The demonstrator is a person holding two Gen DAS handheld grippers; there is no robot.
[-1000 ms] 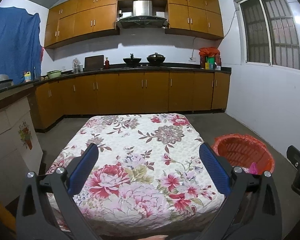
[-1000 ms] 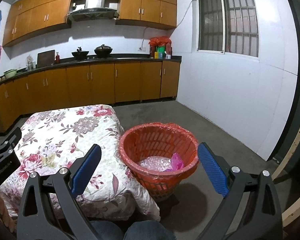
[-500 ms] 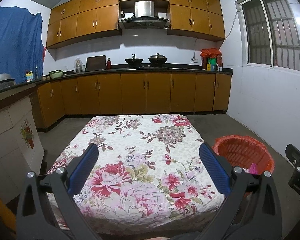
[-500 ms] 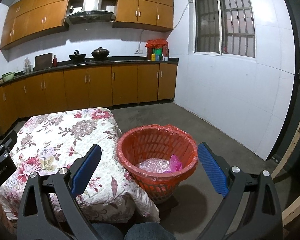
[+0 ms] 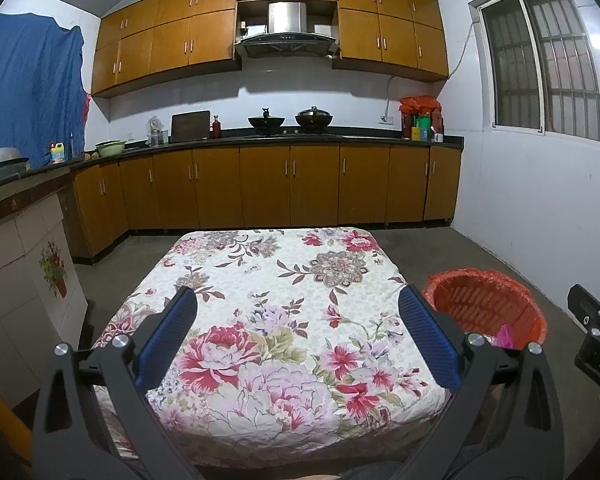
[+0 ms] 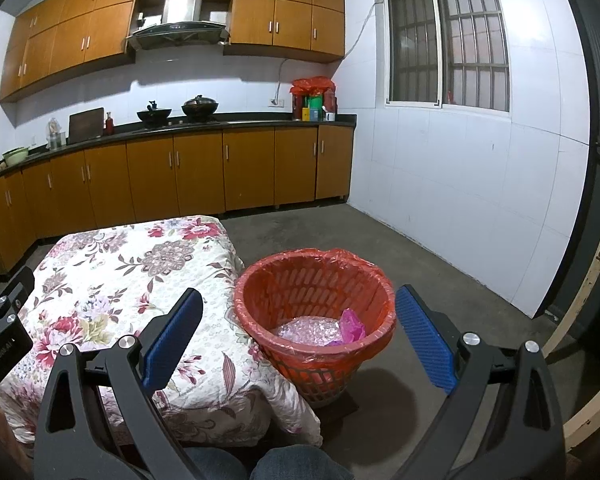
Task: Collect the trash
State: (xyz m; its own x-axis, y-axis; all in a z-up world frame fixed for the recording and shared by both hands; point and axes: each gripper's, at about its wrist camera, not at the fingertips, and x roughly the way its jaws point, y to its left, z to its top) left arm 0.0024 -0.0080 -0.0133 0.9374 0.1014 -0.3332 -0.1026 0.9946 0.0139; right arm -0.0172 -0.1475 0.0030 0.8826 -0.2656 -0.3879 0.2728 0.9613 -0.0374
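A red basket bin with a red liner stands on the floor right of the table; it also shows in the left wrist view. Inside lie bubble wrap and a pink wrapper. The table wears a floral cloth and I see no loose trash on it. My left gripper is open and empty above the table's near half. My right gripper is open and empty, held in front of and above the bin.
Wooden base cabinets and a dark counter with pots and bottles run along the far wall. A tiled counter stands at the left. A white wall and window are at the right. A wooden frame stands at far right. Bare concrete floor surrounds the bin.
Both views have drifted slightly up and back, so table and bin sit a little lower in frame. Both grippers stay open and empty.
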